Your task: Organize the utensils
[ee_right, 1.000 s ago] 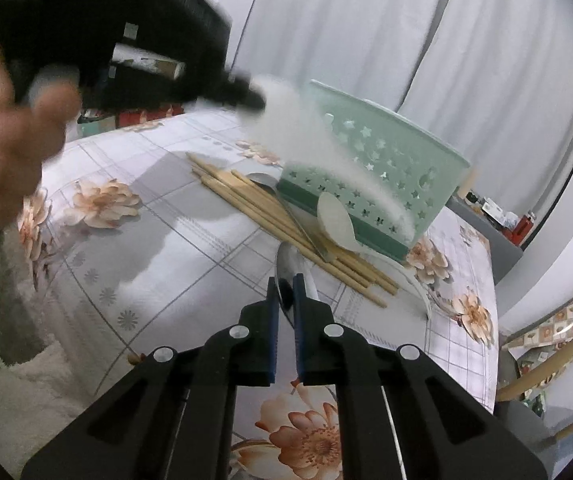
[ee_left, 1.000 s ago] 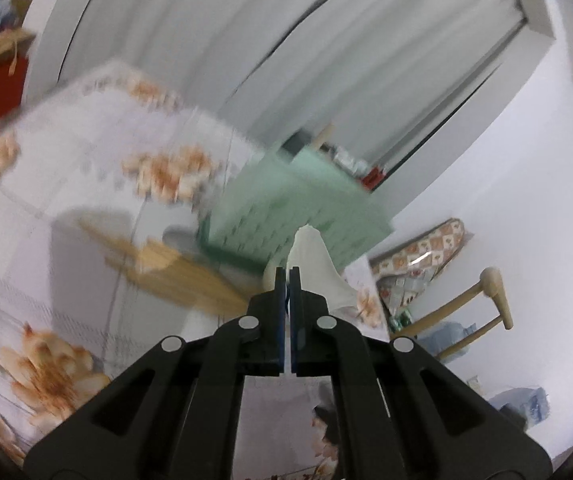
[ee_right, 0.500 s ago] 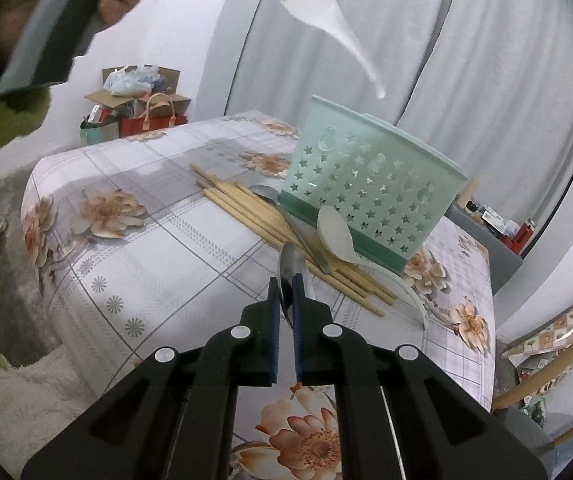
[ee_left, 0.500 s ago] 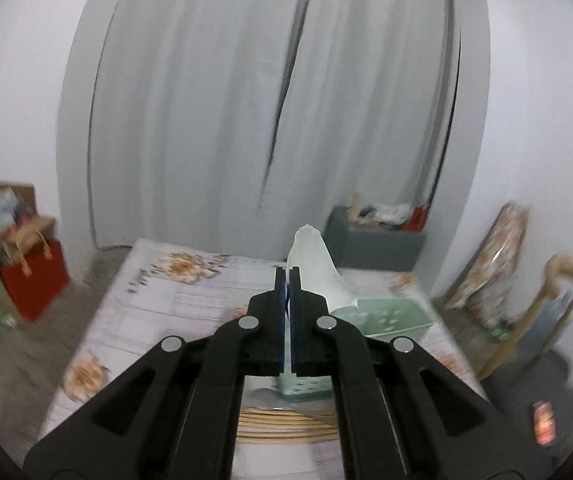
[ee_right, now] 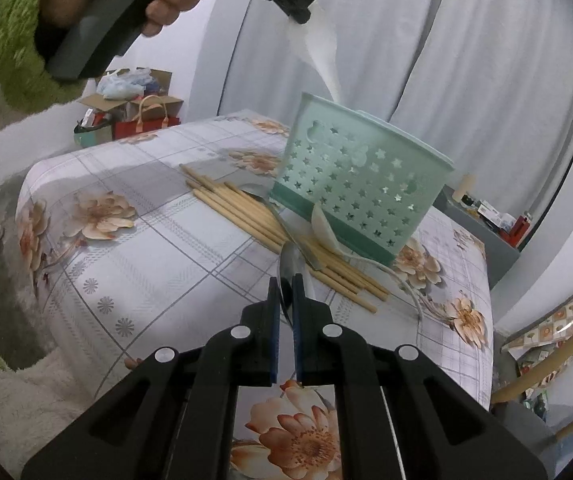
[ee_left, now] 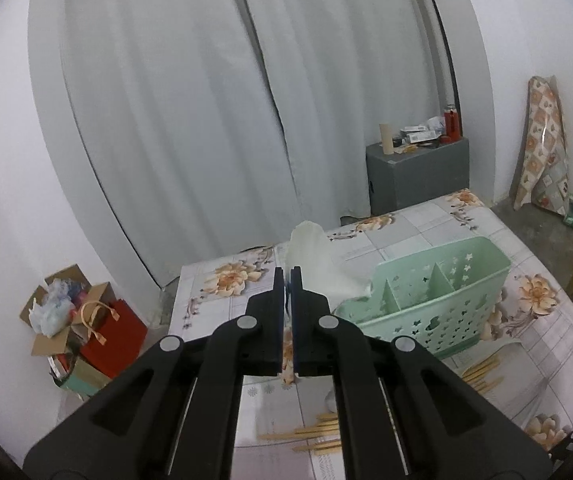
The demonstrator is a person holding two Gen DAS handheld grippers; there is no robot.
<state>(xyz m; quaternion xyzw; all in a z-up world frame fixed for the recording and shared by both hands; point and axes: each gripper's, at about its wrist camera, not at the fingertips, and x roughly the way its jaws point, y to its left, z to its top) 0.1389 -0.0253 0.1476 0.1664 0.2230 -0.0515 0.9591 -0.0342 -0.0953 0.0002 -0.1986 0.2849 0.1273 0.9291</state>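
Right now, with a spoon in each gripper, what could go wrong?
The left gripper pinches the white plastic spoon by its bowl, handle above the green caddy; it might miss a compartment. The right gripper's metal spoon hangs over the chopsticks and could scatter them.

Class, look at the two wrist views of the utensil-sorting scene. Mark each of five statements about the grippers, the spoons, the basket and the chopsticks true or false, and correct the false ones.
1. The left gripper is shut on a white spoon. True.
2. The white spoon already lies inside the green basket. False: it is held in the air above the basket's rim.
3. The right gripper holds a metal spoon. True.
4. The wooden chopsticks stand upright in the basket. False: they lie flat on the floral tablecloth beside the basket.
5. The basket has no dividers inside. False: the left wrist view shows partitions forming compartments.
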